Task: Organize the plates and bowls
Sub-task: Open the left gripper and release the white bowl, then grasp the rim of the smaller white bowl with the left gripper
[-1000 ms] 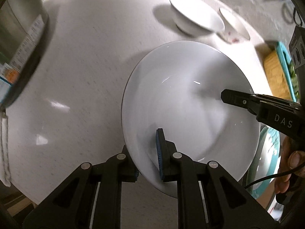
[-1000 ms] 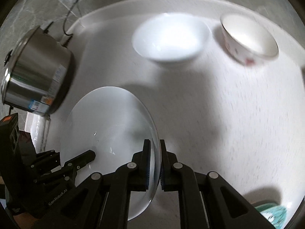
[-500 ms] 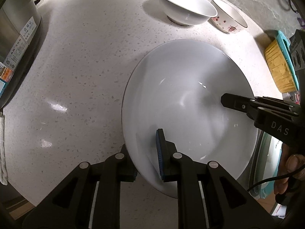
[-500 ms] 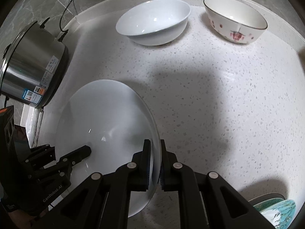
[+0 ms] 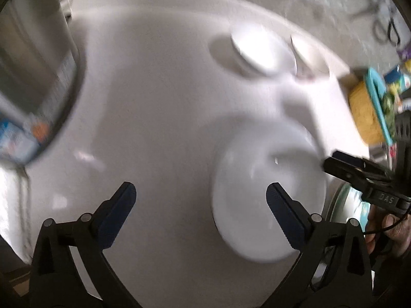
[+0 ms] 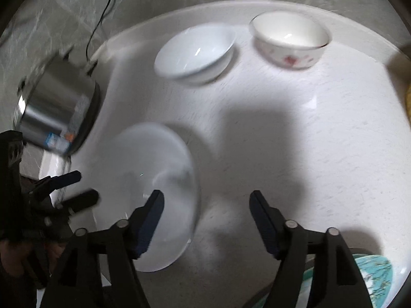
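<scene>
Bare counter (image 6: 295, 154) between white plate (image 6: 151, 179) and bowls (image 6: 195, 51) (steel pot (image 6: 56, 110) crowds the left).

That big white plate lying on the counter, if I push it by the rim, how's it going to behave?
The white plate looks glazed and shiny, and the counter is smooth too, so it will probably slide easily. It looks like rigid ceramic, so likely stiff but breakable. Its shallow, raised rim could let it rock if pressed down.

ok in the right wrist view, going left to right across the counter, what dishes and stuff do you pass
steel pot → white plate → plain white bowl → flower-patterned bowl → teal patterned plate at the bottom right edge
</scene>
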The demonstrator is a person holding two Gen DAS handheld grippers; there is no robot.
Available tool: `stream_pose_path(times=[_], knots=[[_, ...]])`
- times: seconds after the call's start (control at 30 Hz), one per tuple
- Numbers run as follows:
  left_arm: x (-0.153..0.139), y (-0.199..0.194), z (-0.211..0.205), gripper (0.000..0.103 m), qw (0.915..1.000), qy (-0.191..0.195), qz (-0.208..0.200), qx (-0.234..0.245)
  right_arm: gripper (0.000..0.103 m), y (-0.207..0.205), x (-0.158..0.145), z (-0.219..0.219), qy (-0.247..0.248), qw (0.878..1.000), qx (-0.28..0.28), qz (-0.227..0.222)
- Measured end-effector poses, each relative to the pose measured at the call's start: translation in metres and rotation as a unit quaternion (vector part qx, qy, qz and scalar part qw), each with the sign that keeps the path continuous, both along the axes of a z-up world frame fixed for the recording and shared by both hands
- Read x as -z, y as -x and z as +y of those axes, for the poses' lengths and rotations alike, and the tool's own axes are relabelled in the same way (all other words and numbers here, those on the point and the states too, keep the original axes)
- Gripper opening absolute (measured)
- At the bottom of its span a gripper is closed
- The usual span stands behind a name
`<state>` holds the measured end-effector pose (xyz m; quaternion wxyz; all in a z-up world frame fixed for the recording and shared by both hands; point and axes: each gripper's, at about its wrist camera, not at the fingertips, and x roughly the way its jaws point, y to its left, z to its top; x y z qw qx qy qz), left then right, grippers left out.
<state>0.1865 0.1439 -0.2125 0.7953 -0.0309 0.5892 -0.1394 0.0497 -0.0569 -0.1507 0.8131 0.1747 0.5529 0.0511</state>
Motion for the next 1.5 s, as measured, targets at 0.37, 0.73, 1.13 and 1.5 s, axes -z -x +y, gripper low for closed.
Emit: stream_pose_path(times=[0.37, 0.73, 1.13, 1.5], knots=[[-0.007, -0.149, -0.039, 0.102, 0.9979, -0.012, -0.039, 0.050, 0.055, -0.102, -0.007, -0.048, -0.032, 0.995, 0.091, 0.013], [0.033, -0.210, -0.074, 0.099, 0.9934, -0.052, -0.009, 0.102, 0.050, -0.163, 0.027, -0.021, -0.010, 0.995, 0.069, 0.072], [0.041, -0.209, -0.086, 0.029, 0.9906, -0.030, 0.009, 0.133, 0.027, -0.193, 0.049, -0.013, 0.014, 0.994, 0.057, 0.092], [0.032, -0.207, -0.091, 0.011, 0.9881, -0.026, 0.010, 0.151, 0.012, -0.200, 0.041, -0.004, 0.018, 0.996, 0.039, 0.081]])
